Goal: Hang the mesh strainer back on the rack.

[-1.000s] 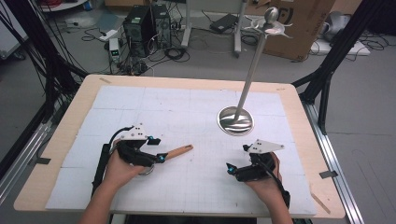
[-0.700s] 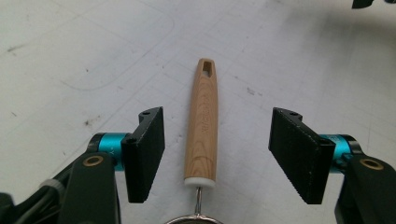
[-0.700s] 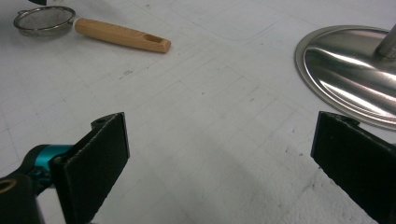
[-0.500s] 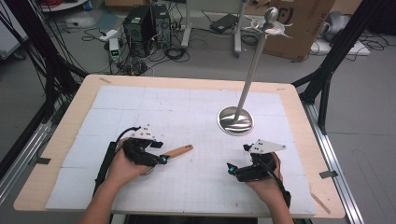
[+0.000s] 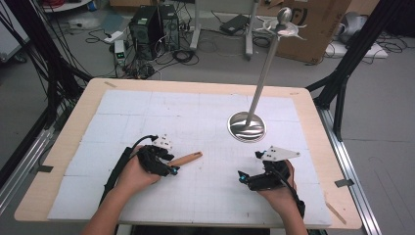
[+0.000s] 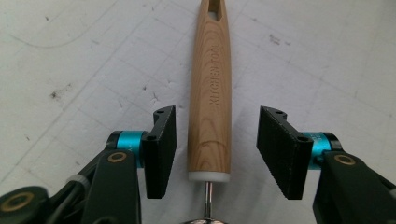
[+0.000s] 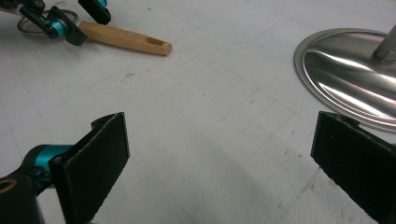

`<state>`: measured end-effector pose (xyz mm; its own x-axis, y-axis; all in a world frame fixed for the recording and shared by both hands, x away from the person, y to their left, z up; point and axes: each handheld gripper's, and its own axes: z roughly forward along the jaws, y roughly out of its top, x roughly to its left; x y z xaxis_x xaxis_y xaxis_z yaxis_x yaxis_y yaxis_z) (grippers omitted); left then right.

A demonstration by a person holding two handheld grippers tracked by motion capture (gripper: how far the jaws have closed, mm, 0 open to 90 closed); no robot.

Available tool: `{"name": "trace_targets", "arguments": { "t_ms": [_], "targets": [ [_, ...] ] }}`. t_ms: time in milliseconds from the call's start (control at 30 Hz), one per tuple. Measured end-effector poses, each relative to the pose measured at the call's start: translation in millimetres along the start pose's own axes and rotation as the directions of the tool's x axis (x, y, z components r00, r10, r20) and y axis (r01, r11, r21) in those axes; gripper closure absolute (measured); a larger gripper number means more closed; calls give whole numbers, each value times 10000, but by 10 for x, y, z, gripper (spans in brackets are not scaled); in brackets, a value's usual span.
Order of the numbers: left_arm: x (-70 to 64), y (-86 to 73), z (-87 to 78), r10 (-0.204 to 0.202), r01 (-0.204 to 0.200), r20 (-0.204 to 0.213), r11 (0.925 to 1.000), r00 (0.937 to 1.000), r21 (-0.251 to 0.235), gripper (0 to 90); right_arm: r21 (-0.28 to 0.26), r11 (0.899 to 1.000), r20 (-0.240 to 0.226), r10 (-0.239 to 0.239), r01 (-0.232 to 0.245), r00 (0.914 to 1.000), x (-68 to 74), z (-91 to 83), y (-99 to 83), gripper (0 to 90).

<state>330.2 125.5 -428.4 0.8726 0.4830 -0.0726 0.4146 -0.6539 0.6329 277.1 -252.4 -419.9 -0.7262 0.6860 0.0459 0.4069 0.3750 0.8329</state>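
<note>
With my left gripper (image 6: 212,151) spread wide astride the wooden utensil handle (image 6: 212,93), I should centre it, then close squarely near the white collar.

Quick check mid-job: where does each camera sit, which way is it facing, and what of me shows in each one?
High view: above the person's side, looking forward and down on the table; both forearms, left gripper and right gripper show.
Left gripper view: rides the left gripper, looking along its open jaws at the wooden handle.
Right gripper view: rides the right gripper, facing the steel stand base.
Shared: the handle shows in all three.
</note>
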Motion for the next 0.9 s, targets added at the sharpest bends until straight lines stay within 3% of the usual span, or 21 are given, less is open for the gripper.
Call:
{"name": "trace_targets", "arguments": {
  "t_ms": [167, 500, 900],
  "targets": [
    [-20, 40, 45, 326, -313, -227, 9980, 9992, 552, 556, 5, 10000, -20, -25, 25, 10000, -1, 4, -1, 31],
    [-28, 51, 40, 495, -470, -385, 9969, 9980, 639, 668, -6, 10000, -26, -30, 30, 10000, 0, -2, -2, 31],
    [-116, 88, 30, 749, -660, -918, 9931, 9930, 969, 677, -2, 10000, -23, -63, 63, 10000, -2, 3, -1, 31]
  ]
}}
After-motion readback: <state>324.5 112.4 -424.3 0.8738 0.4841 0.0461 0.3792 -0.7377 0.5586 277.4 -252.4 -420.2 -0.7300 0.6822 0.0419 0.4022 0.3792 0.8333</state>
